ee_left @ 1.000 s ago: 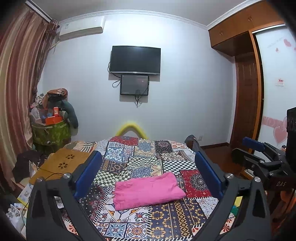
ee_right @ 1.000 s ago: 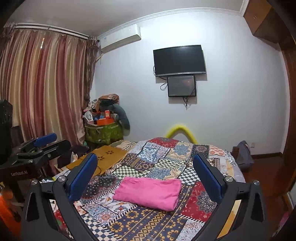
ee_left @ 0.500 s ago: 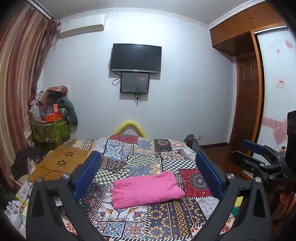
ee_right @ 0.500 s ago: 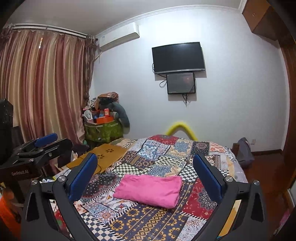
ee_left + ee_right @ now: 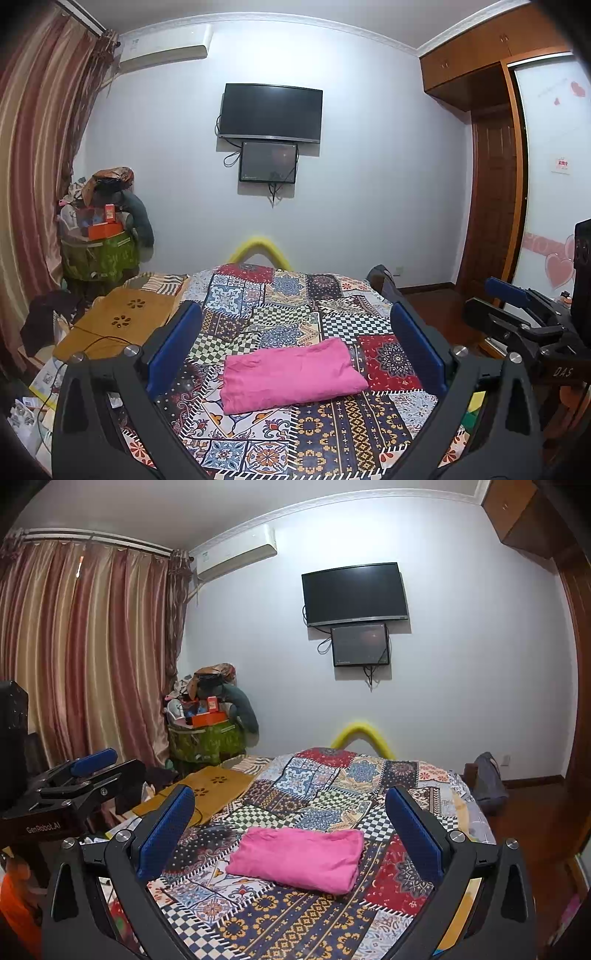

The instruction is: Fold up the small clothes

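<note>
1. Where the right gripper (image 5: pixel 517 317) shows at the edge of the left wrist view, its black body reads "DAS"; in the right wrist view the left gripper (image 5: pixel 92 771) carries "GenRobot.AI" in pale letters.
2. Other writing, such as the small red-and-white label (image 5: pixel 562 163) on the frosted wardrobe door (image 5: pixel 554 155), is too small to read.
3. A patchwork bedspread (image 5: pixel 295 306) of checks, medallions and tile patterns covers the bed, with a mustard-yellow cloth (image 5: pixel 122 325) along its left side.
4. Behind the bed a pale wall holds a dark television (image 5: pixel 270 112), a smaller dark screen (image 5: pixel 268 161) just below it, and an air conditioner (image 5: pixel 166 48) near the ceiling.
5. Striped reddish curtains (image 5: pixel 81 646) hang at the left, beside a cluttered green-draped stand (image 5: pixel 205 738); a yellow foam arch (image 5: pixel 364 734) rises past the bed's far end.
6. The pink garment (image 5: pixel 291 374) lies folded into a flat, neat rectangle on the bedspread, a few soft wrinkles across its top.
7. Both grippers hang above the bed with blue-padded jaws spread wide, grasping nothing, well apart from the garment, which sits framed between each pair of fingers.
</note>
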`<state>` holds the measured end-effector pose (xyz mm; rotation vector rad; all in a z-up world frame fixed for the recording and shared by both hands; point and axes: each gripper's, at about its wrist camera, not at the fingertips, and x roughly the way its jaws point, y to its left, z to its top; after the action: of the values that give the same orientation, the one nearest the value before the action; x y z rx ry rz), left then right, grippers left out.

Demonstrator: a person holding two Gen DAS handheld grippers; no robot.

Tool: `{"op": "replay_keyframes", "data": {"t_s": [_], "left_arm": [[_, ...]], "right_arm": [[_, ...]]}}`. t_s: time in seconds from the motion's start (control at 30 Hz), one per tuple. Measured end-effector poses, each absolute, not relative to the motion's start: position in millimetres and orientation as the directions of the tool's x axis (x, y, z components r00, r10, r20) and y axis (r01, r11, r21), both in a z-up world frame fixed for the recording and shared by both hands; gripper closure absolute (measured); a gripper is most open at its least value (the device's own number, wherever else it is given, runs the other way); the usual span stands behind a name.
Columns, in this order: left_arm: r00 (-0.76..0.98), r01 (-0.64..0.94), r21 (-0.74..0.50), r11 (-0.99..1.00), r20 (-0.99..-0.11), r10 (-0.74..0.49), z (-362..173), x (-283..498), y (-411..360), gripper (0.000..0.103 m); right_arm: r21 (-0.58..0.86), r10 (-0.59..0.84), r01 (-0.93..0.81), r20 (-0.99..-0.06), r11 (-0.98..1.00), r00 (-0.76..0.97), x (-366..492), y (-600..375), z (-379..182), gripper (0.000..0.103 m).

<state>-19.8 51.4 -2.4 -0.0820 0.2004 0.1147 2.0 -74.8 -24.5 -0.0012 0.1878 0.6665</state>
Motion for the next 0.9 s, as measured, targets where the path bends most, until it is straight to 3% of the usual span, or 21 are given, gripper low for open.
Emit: {"op": "replay_keyframes", "data": {"t_s": [0.9], "left_arm": [[0.976, -0.097, -0.077, 0.992, -0.203, 0.079, -1.2, -20.2, 52.5, 0.0]], "right_arm": [[0.07, 0.609, -0.607, -0.176, 0.791, 0.773, -2.1, -70.9, -21.0, 0.001]]}}
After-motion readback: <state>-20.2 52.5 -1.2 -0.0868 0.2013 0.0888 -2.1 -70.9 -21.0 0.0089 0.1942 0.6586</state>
